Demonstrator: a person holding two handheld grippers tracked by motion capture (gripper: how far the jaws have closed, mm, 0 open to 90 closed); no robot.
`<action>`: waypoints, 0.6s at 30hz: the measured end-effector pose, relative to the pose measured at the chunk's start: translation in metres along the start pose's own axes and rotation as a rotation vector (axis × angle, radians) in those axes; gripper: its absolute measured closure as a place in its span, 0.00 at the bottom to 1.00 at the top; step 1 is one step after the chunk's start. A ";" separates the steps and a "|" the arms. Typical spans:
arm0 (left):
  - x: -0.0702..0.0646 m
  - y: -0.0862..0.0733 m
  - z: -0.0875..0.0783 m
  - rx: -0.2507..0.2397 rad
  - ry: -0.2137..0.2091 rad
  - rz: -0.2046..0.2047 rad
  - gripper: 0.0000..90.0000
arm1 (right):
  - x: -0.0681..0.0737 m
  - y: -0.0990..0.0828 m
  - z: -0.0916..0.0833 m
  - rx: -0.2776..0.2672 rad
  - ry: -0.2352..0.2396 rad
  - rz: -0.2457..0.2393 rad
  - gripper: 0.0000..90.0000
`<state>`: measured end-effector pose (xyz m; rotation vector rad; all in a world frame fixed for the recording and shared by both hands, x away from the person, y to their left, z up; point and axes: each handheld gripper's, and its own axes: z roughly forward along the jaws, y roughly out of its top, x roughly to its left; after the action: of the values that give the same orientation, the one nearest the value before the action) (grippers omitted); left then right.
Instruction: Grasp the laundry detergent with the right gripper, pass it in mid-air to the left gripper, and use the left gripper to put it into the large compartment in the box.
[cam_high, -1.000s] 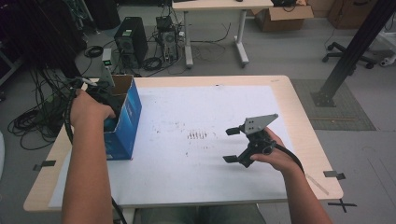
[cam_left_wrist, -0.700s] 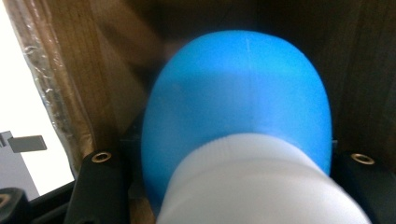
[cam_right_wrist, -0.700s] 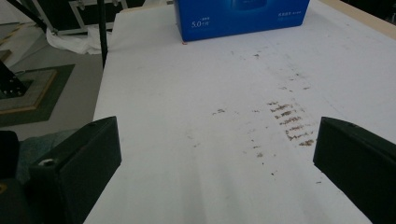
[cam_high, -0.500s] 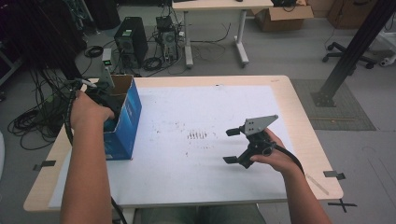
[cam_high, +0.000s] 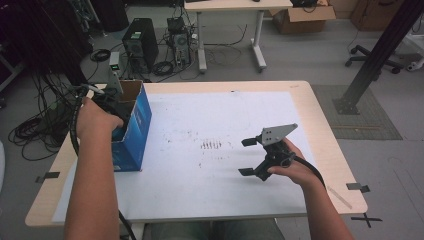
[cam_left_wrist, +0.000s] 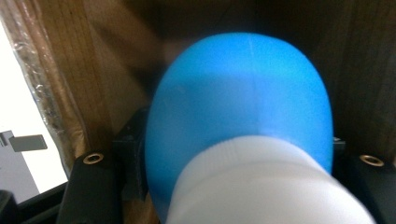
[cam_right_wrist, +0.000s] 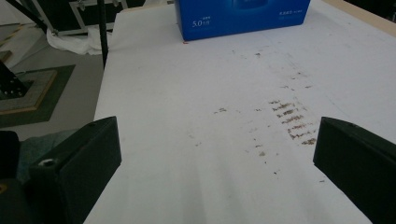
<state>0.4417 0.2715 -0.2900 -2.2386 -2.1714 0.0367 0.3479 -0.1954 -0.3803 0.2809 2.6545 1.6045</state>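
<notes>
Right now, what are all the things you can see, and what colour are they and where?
box: one, blue outside, brown card inside, open top, at the table's left edge
bottle: one, blue with a white cap, inside the box, between the left gripper's jaws
table: one, light wood with a white sheet on top, in the middle
brown smudges: a patch, on the white sheet mid-table
computer tower: one, black, on the floor behind the table
far desk: one, light top, white legs, at the back
cardboard box: one, brown, on the floor at the back right
left gripper: one, black, reaching into the box; its jaws have just been opening
right gripper: one, black, jaws open, empty, above the sheet
</notes>
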 end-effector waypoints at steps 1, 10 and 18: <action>0.000 0.000 0.000 -0.002 0.002 0.001 0.38 | 0.000 0.000 0.000 -0.001 -0.001 0.001 0.01; -0.001 0.000 -0.002 -0.003 0.004 -0.007 0.35 | 0.000 -0.003 0.000 -0.003 -0.003 0.006 0.01; -0.002 -0.003 -0.008 -0.007 0.005 -0.008 0.35 | 0.000 -0.002 -0.001 -0.010 0.000 0.003 0.01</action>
<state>0.4385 0.2698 -0.2821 -2.2310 -2.1815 0.0236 0.3473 -0.1970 -0.3816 0.2845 2.6467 1.6177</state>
